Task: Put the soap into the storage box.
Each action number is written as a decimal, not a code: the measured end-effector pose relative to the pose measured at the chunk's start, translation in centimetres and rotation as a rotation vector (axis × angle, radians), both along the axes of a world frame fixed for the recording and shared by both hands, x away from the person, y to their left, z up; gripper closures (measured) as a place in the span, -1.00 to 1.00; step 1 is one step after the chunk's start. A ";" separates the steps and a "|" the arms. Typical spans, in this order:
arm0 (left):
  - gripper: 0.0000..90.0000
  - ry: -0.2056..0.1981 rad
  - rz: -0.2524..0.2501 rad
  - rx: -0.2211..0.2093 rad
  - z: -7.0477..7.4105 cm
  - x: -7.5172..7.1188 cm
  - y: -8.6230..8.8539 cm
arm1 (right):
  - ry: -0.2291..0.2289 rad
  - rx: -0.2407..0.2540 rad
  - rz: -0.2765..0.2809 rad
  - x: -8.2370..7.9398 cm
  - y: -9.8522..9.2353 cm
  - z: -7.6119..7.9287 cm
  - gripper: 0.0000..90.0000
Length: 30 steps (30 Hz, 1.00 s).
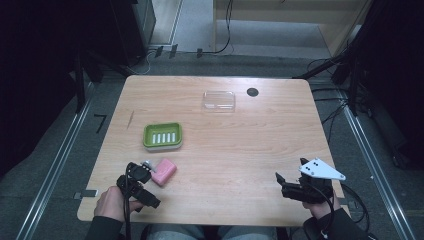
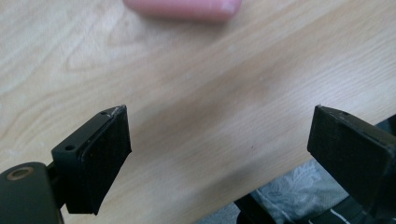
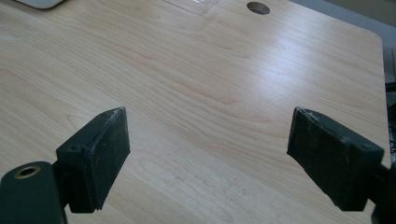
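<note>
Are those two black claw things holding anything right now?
No. Both the left gripper and the right gripper are open with nothing between their jaws; the pink soap lies free on the table.

Green slotted plastic soap dish (image 1: 162,136) sits mid-left on wooden table (image 1: 240,150); pink soap bar (image 1: 164,171) just in front; clear plastic lid (image 1: 219,100) behind, to the right.

Lab recording bay: bare wooden table (image 1: 240,150), floor rails (image 1: 55,165), trailing cables (image 1: 330,107), dark surrounding frames.

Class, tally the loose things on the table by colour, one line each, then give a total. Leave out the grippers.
Pink: 1, the soap bar
Green: 1, the soap dish
Clear: 1, the plastic lid
Total: 3
</note>
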<state>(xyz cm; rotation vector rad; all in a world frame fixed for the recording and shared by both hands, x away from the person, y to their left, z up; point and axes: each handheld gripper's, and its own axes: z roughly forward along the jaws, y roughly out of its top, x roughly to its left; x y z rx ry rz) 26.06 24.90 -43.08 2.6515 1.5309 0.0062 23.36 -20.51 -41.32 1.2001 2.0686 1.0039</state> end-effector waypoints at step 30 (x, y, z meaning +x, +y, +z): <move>-0.84 -0.032 -0.042 -0.031 0.1 4.9 -2.7 | 0.004 0.000 0.003 0.0 0.0 0.0 -0.69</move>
